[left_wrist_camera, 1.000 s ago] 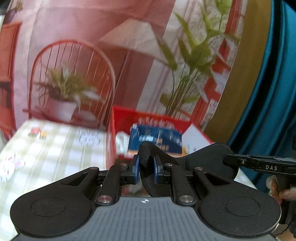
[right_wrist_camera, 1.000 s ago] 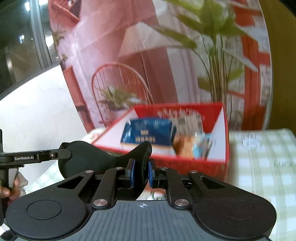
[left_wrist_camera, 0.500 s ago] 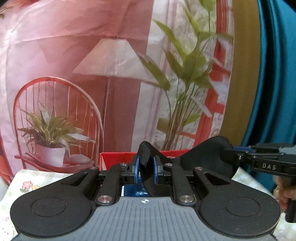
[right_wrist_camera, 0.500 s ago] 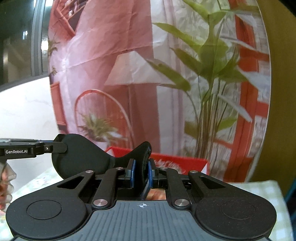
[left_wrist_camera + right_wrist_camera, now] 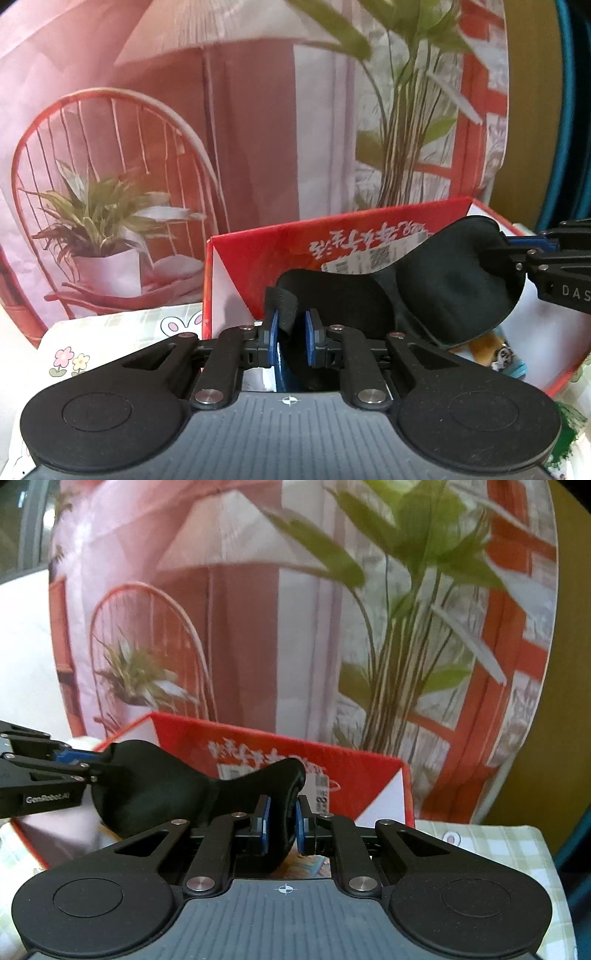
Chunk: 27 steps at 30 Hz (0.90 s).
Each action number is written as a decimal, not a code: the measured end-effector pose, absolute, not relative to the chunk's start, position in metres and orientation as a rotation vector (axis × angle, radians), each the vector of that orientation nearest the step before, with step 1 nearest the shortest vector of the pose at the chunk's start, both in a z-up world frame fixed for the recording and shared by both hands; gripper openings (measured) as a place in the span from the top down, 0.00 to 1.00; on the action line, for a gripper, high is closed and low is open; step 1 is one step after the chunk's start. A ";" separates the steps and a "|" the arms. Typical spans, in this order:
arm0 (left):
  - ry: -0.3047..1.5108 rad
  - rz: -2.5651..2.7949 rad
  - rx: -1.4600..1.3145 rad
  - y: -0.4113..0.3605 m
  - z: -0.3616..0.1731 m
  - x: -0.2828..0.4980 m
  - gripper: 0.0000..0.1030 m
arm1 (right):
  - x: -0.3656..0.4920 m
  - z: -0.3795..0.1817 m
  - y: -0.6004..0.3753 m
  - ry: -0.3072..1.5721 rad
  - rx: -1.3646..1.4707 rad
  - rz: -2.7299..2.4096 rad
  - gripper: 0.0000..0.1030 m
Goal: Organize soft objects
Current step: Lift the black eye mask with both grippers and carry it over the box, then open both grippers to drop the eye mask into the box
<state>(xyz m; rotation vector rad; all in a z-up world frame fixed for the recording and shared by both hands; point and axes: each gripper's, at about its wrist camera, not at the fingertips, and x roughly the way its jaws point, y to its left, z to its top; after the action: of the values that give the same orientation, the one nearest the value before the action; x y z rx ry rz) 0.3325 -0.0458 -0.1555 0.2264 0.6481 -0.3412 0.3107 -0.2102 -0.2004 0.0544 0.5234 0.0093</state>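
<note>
Left wrist view: left tongs [image 5: 291, 338] clamped on one end of a black eye mask [image 5: 454, 280], pinching its strap. Mask hangs over the open red box [image 5: 255, 258]; its far lobe is gripped by the right tongs [image 5: 517, 251], body marked "DAS". Box wall has upside-down white script and a barcode label, not legible.

Right wrist view: right tongs [image 5: 282, 825] closed on the mask's [image 5: 155, 786] other end. Left tongs [image 5: 85, 762] reach in level from the left, labelled "GenRobot.AI". Checked cloth covers the table [image 5: 498, 842].
</note>
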 end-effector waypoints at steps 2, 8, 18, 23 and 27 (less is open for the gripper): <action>0.658 -0.345 0.233 -0.046 -0.156 0.339 0.84 | 0.316 -0.204 -0.213 0.542 0.059 0.001 0.88; 0.678 -0.343 0.201 -0.047 -0.157 0.354 0.84 | 0.330 -0.211 -0.215 0.572 0.054 -0.017 0.88; 0.725 -0.347 0.171 -0.047 -0.161 0.357 0.54 | 0.339 -0.214 -0.216 0.633 0.077 -0.053 0.86; 0.725 -0.346 0.164 -0.046 -0.158 0.353 0.26 | 0.338 -0.214 -0.218 0.642 0.090 -0.066 0.72; 0.700 -0.350 0.154 -0.045 -0.150 0.347 0.11 | 0.333 -0.211 -0.216 0.626 0.075 -0.065 0.47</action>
<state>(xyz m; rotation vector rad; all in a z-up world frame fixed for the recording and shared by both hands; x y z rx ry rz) 0.3467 -0.0452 -0.1496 0.1536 0.7005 -0.3498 0.3331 -0.2157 -0.2105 0.0749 0.6264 -0.0652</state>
